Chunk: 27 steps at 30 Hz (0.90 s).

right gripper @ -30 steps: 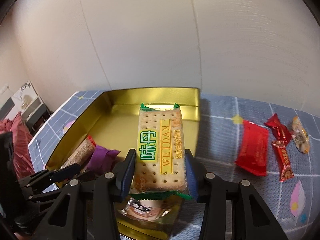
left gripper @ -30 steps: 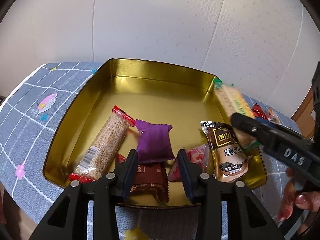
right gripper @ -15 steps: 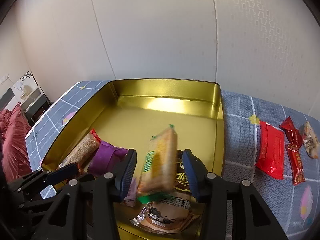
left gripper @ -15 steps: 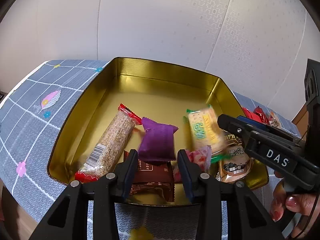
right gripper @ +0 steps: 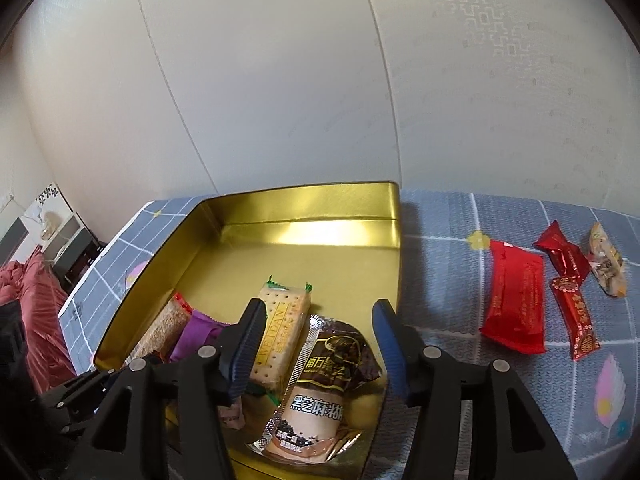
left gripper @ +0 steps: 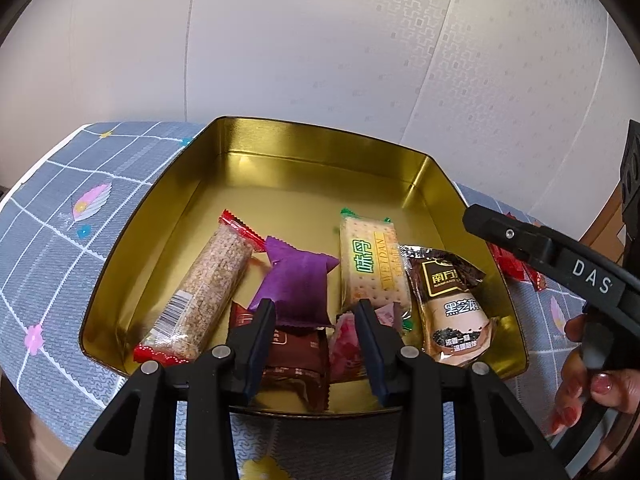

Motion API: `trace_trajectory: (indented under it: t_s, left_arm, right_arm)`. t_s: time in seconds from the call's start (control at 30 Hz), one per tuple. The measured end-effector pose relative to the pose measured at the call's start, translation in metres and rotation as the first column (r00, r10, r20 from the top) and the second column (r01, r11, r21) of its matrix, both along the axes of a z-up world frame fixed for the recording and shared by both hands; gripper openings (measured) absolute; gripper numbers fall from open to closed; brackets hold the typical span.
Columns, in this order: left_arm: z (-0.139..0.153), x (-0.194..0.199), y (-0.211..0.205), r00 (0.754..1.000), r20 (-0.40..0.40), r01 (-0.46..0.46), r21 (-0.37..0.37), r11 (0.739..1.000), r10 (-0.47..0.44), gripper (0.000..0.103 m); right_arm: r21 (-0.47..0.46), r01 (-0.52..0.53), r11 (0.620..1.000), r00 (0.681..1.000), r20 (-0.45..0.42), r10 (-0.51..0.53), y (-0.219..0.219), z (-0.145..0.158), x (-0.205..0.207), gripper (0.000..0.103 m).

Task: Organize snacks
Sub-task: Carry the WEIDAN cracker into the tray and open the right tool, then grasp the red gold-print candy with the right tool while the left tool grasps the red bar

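Covering table, grid-patterned tablecloth (right gripper: pixel 448 240), white wall (right gripper: pixel 280 80)

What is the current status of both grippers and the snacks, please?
Left gripper open, empty. Right gripper open, empty. Cracker pack in gold tin. Red packet and three candies on tablecloth.

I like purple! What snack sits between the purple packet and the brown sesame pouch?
The cracker pack, flat in the gold tin, seen in the left wrist view.

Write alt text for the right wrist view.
The open right gripper hovers over a gold tin holding a cracker pack, a black sesame pouch and other snacks. Four wrapped snacks, including a red packet, lie on the grey tablecloth to the right.
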State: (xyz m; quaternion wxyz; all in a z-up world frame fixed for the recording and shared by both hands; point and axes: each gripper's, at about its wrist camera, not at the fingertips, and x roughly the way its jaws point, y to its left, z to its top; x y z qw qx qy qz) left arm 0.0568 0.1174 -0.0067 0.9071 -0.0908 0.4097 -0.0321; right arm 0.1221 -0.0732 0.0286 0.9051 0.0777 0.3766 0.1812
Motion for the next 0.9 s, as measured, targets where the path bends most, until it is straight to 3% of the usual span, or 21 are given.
trace_trajectory:
  t_s: [0.4,0.9]
  left_arm:
    - [0.003,0.000,-0.016,0.999,0.011,0.052,-0.036,0.998,-0.052,0.042]
    - [0.009,-0.002,-0.060,0.986,0.046,0.162,-0.060,0.985,-0.159,0.049]
  right_arm:
    - [-0.056,0.050,0.997,0.998,0.032,-0.048,-0.026,0.005,-0.005,0.058]
    - [-0.083,0.207,0.975,0.977,-0.040,-0.210,-0.114,-0.010,-0.007,0.060]
